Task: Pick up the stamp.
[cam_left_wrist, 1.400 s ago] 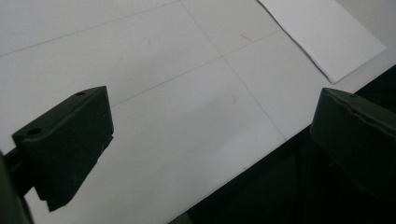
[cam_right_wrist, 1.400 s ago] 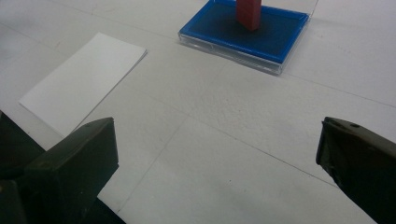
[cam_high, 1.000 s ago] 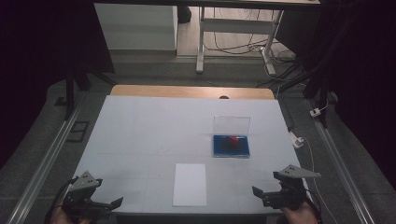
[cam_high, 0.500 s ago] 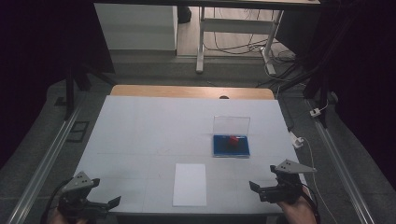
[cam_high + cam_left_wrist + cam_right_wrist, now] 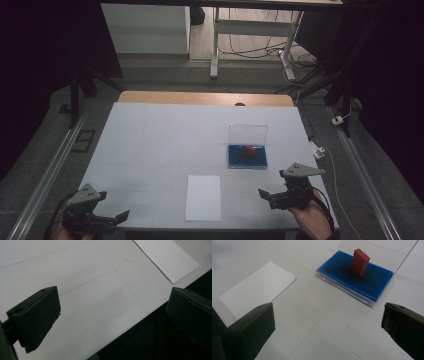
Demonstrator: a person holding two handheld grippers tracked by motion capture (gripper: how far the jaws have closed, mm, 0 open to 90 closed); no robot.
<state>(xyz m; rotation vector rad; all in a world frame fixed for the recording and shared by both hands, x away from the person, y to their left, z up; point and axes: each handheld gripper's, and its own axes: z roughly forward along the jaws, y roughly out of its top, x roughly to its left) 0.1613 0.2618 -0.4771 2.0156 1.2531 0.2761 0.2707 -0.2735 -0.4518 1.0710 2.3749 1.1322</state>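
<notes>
Dim room from my feed. White table (image 5: 150, 145) with a wooden strip (image 5: 200, 98) along its far edge. Grey floor (image 5: 40, 150), metal rails (image 5: 45, 175) both sides. Beyond: white cabinet (image 5: 145, 30), desk legs (image 5: 215, 45), loose cables (image 5: 250, 50).

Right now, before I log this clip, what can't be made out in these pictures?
- Blue tray, high view: too small to show how the red block sits; the right gripper view shows it leaning.
- White sheet, left gripper view: cut off by the top edge.
- Clear lid, right gripper view: top cropped.
</notes>
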